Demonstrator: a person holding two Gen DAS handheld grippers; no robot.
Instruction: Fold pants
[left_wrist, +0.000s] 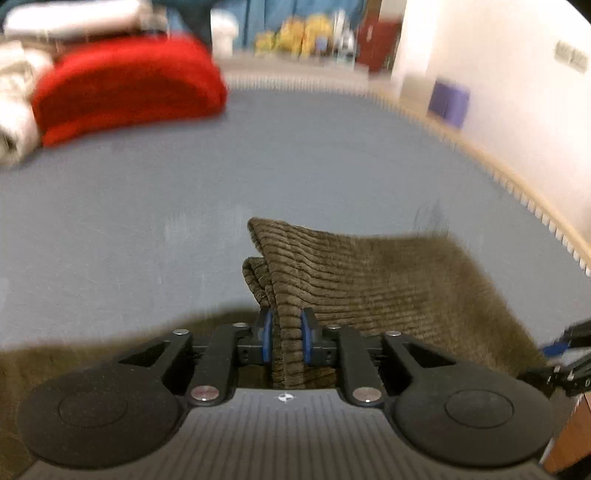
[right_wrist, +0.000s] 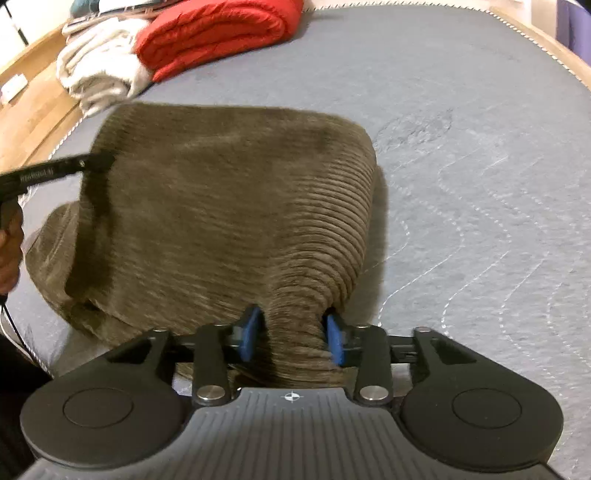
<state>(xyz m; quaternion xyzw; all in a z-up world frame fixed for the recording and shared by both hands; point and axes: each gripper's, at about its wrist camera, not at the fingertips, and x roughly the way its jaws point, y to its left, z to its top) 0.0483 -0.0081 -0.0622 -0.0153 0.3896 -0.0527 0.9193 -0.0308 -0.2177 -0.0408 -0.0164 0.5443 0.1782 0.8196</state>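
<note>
Grey mattress (right_wrist: 461, 155) fills both views; the pants (right_wrist: 221, 206), brown corduroy, sit near its middle-left, partly lifted off it, w/ a lower layer spread on the mattress beneath. Red blanket (right_wrist: 218, 33) and a cream bundle (right_wrist: 99, 70) are stacked well apart at the far corner, so prob no snag risk there. Biggest risk imo: the two grips carry uneven amounts of cloth, so the fold edge may land skewed or bunched. Right gripper (right_wrist: 293, 338) has its blue pads pressed on a thick gathered wad; a bundle that fat can creep out of the pinch if pulled hard, dropping that corner. Left gripper (left_wrist: 286, 338) is clamped on a thinner doubled edge, pads close together; its free flap stands up above the jaws and could flop the wrong way when laid down. Next: the hanging middle sags btw the hands, so it may crease under itself on landing. Smallest: left-wrist view is blurred, so alignment is hard to judge.
</note>
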